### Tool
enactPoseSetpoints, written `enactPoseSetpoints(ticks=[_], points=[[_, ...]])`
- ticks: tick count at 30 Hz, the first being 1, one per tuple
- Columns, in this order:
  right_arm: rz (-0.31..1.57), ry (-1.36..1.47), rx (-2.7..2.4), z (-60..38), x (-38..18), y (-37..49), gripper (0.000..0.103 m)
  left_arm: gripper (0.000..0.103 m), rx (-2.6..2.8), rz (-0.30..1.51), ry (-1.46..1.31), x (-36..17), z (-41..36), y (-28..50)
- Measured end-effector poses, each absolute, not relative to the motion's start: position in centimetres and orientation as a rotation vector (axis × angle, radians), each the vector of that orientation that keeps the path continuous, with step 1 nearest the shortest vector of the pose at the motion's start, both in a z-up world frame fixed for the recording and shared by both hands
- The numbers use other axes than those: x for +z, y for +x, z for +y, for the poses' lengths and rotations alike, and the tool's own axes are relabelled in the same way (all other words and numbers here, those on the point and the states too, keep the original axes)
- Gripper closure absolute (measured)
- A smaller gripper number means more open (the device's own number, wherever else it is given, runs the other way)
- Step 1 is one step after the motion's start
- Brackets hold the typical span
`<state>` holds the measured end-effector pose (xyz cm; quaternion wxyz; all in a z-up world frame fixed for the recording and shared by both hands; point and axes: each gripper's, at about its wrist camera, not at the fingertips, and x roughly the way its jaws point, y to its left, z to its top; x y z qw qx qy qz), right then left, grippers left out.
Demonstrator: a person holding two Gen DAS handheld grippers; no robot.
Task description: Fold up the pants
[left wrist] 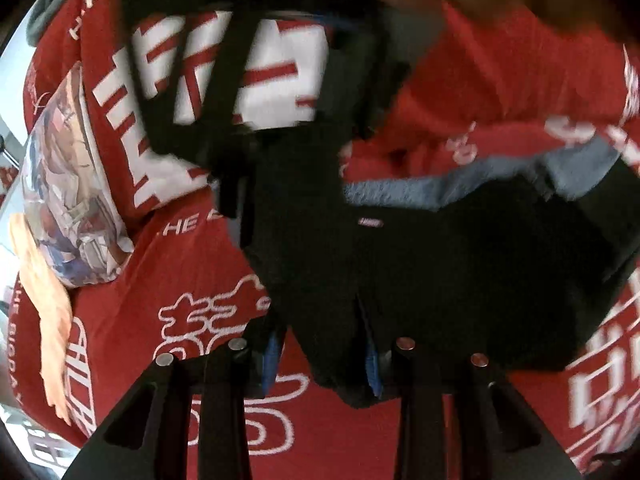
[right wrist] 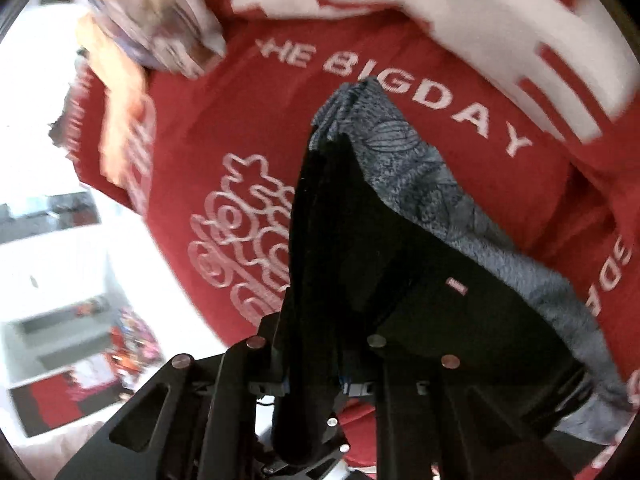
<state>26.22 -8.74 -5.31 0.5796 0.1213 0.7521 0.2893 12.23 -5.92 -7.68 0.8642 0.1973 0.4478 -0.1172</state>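
Left gripper (left wrist: 324, 360) clamped on black pants (left wrist: 460, 264); right gripper (right wrist: 316, 384) pinching same pants (right wrist: 400, 280). Pants hang bunched between both, over red printed cloth (right wrist: 224, 128). Grey patterned garment (right wrist: 420, 184) touching pants' far edge. No containers seen.

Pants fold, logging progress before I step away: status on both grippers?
Left gripper shut on black pants. Right gripper shut on them too. Pants lifted over red printed cloth. Nothing blocking.

White "HE BIGDAY" on red cloth (right wrist: 400, 152); pants' tag (right wrist: 456, 285) illegible.
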Motion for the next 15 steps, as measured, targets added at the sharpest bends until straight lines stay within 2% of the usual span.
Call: enactPoseSetpoints(ticks=[5, 15], points=[[1.621, 0.567, 0.701, -16.7, -1.7, 24.5, 0.085, 0.067, -0.300, 0.888, 0.371, -3.7, -8.8, 11.3], [1.388, 0.772, 0.652, -31.0, 3.4, 18.6, 0.085, 0.067, -0.470, 0.827, 0.400, 1.0, -19.4, 8.3]])
